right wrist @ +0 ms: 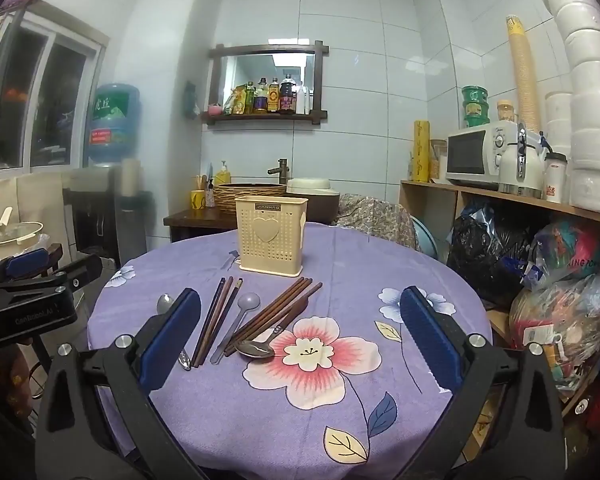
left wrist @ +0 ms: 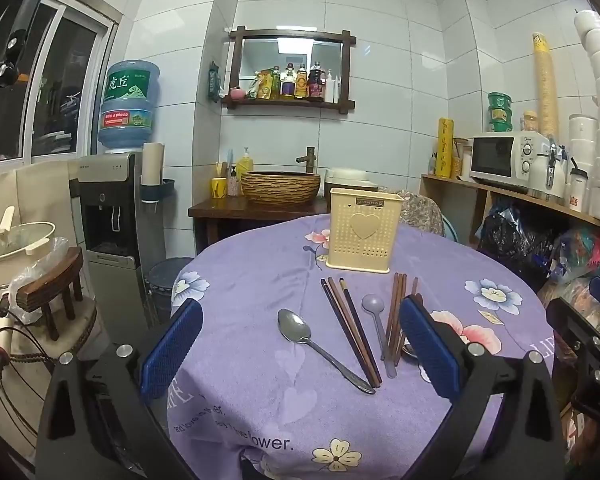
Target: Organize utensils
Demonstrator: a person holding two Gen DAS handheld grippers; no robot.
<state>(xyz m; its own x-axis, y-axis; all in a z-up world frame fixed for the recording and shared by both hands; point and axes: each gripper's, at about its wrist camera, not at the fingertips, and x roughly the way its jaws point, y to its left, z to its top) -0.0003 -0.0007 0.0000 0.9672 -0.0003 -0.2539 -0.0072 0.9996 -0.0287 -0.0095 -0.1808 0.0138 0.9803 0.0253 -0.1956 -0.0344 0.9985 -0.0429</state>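
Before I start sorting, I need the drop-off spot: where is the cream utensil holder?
In both wrist views the cream utensil holder stands upright at the table's far side, just beyond the chopsticks.

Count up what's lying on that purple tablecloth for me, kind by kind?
Metal spoons: 2, one far left, one beside the brown sticks
Grey plastic spoon: 1
Chopstick bundles: 2, dark and brown; single sticks overlap too much to count
Cream holder: 1
Total: 6
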